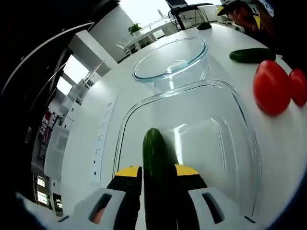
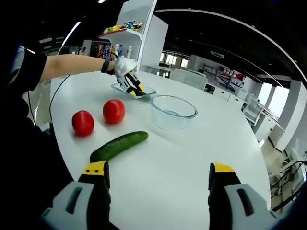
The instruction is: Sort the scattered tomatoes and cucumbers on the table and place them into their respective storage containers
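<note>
Left hand-held gripper (image 1: 158,179) clenched on cucumber (image 1: 156,163), long axis along jaws, over rectangular glass dish (image 1: 240,124), right hand-held gripper (image 2: 158,175) released

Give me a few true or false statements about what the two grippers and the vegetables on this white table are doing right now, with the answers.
1. The left gripper is shut on a cucumber above the rectangular glass dish. True.
2. The right gripper holds a tomato. False: its jaws stand wide apart with nothing between them.
3. Two tomatoes lie on the table. True.
4. The round glass bowl holds a tomato. False: it looks empty.
5. No cucumber is left on the table. False: a second cucumber lies there, in front of the right gripper.
</note>
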`<state>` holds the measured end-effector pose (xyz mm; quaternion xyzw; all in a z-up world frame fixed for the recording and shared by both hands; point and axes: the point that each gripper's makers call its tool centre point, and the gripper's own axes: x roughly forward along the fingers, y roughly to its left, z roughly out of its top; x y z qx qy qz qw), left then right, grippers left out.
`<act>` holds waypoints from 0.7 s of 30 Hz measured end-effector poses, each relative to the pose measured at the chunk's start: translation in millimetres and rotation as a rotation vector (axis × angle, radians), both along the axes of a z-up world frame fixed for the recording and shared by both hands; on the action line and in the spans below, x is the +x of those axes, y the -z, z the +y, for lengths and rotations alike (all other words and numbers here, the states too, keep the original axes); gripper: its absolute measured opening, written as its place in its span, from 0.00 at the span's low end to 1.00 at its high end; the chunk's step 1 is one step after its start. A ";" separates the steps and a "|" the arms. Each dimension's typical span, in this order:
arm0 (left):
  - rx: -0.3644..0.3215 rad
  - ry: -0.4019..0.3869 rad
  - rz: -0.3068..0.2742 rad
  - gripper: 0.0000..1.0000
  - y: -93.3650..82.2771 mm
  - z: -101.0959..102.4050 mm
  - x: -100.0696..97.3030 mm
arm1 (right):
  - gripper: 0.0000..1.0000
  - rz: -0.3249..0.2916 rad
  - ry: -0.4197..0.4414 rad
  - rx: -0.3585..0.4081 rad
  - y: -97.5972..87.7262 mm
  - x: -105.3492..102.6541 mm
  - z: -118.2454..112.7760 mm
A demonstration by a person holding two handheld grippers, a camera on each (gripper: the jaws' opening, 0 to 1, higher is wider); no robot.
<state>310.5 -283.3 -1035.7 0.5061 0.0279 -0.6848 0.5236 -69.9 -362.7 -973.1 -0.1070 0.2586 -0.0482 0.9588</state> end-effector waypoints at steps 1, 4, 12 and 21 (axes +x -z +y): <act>0.000 0.014 -0.012 0.26 -0.4 -0.8 0.5 | 0.82 -0.004 0.001 0.001 -0.2 -0.3 -0.4; -0.002 0.015 -0.015 0.26 -0.2 -0.7 1.0 | 0.82 -0.007 0.003 0.010 2.5 0.5 -0.9; -0.066 0.032 0.027 0.48 -20.0 -3.0 -15.9 | 0.82 -0.017 -0.017 0.015 1.0 8.3 7.0; -0.302 -0.161 0.004 0.76 -83.1 -5.2 23.0 | 0.82 -0.024 -0.014 0.025 2.3 12.6 8.8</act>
